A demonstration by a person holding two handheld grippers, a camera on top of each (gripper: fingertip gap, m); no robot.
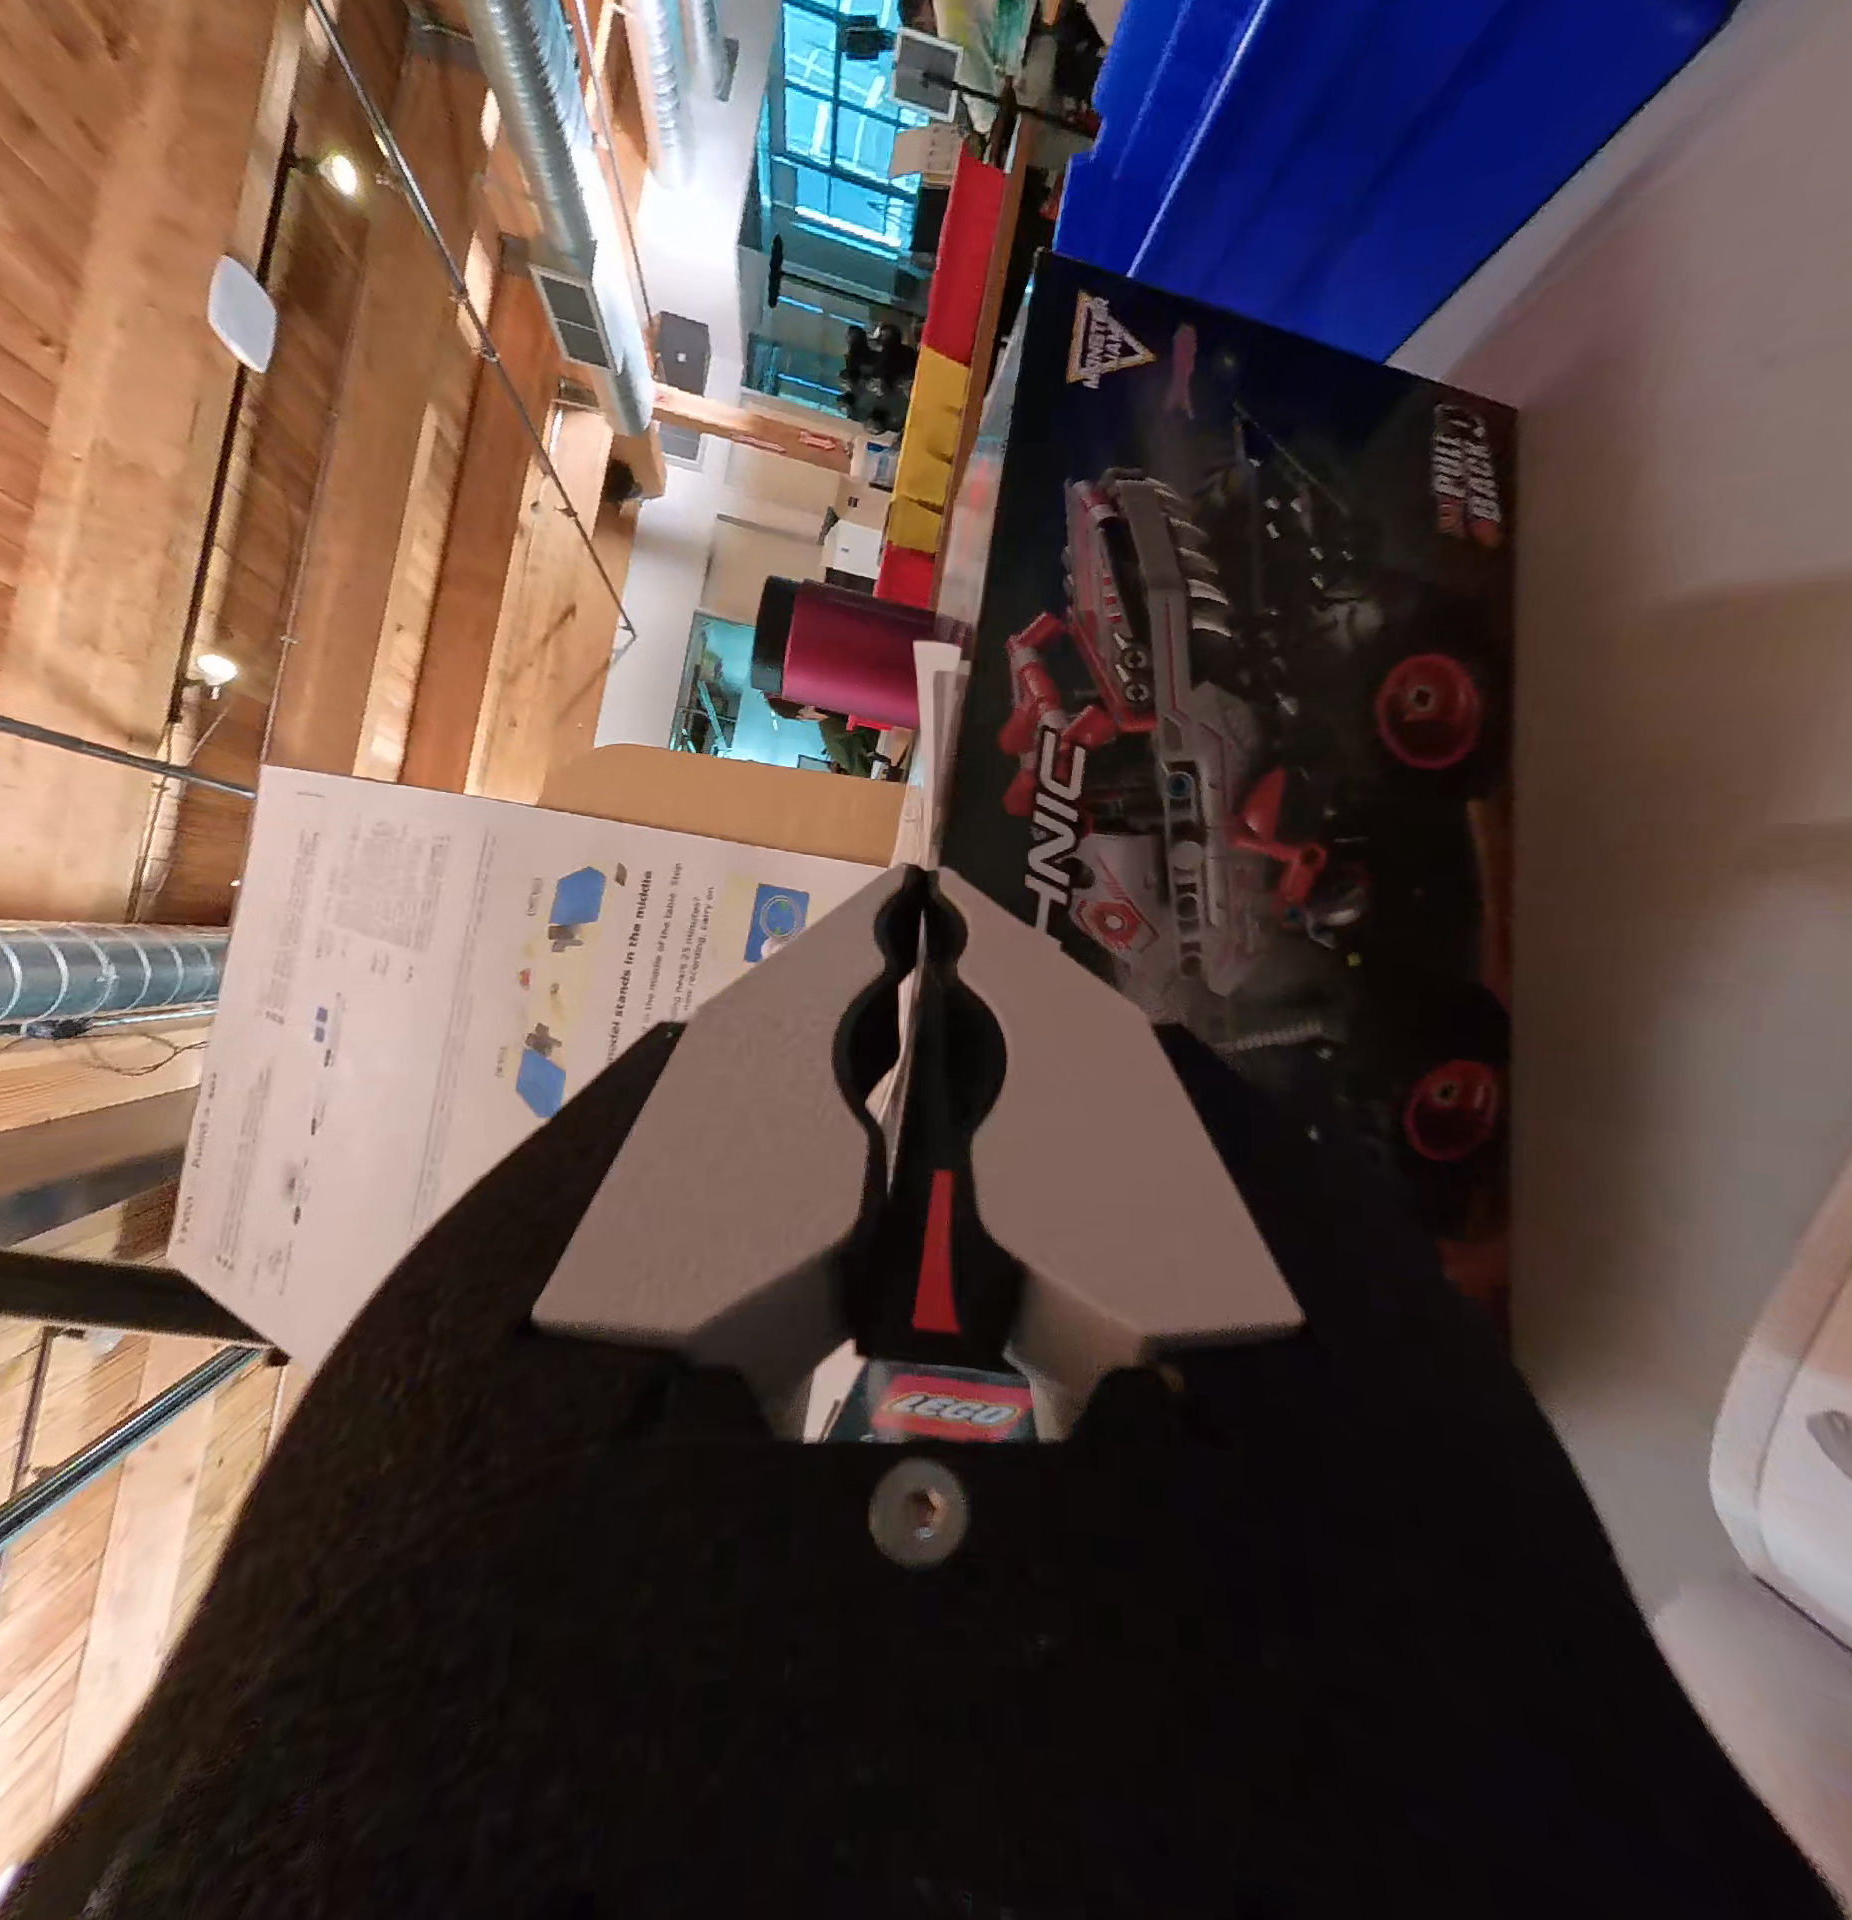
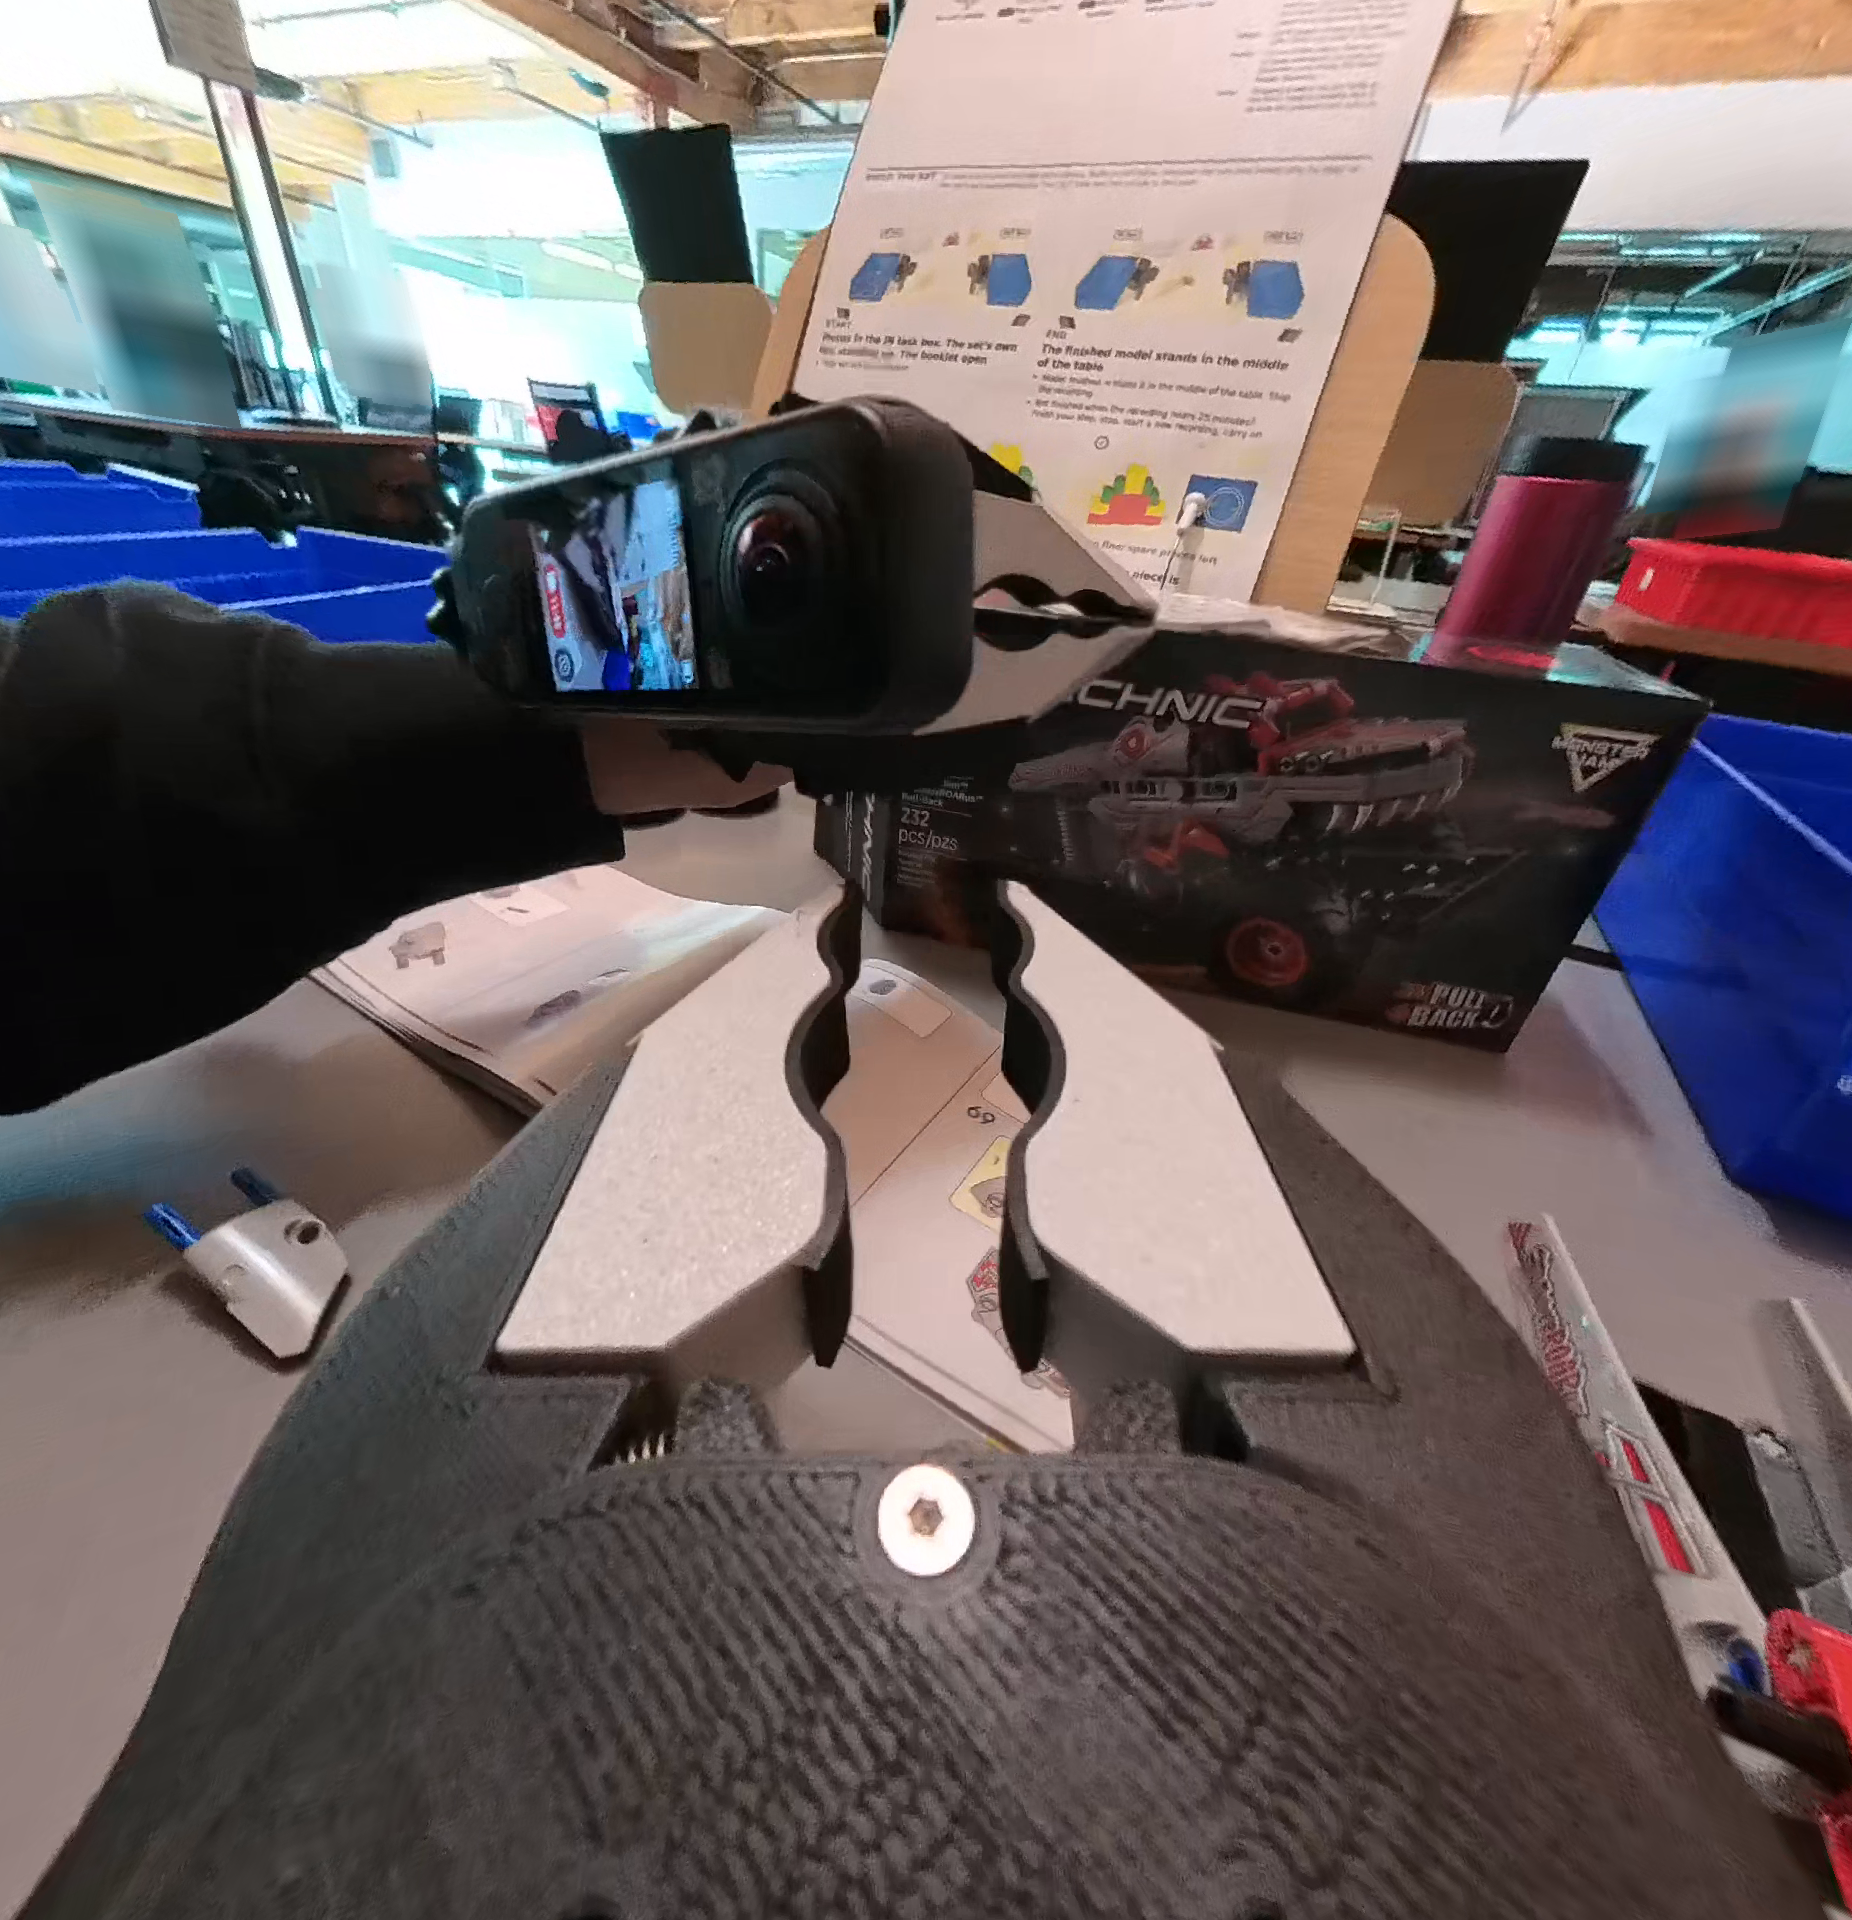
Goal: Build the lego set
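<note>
The black lego box [image 2: 1317, 831] stands on the grey table [image 2: 1421, 1122]. My left gripper [image 2: 1145, 613], held by a hand in a black sleeve, is turned on its side and shut on the box's top left edge. In the left wrist view the fingers [image 1: 1057, 1091] meet at the tips of the gripper [image 1: 914, 883], with the box's [image 1: 1265, 727] edge between them. My right gripper [image 2: 924, 904] is open and empty, hovering over the open instruction booklet [image 2: 932, 1132]. A white lego piece with blue pins [image 2: 262, 1262] lies at the left.
Blue bins stand at the right [image 2: 1774, 966] and the far left [image 2: 174, 561]. A printed sheet on a cardboard stand [image 2: 1109, 260] and a maroon tumbler [image 2: 1524, 561] are behind the box. A red and white part-built model [image 2: 1826, 1704] and a long printed strip [image 2: 1597, 1423] lie at the right. Some 15 centimeters of space lies between my two pairs of fingers.
</note>
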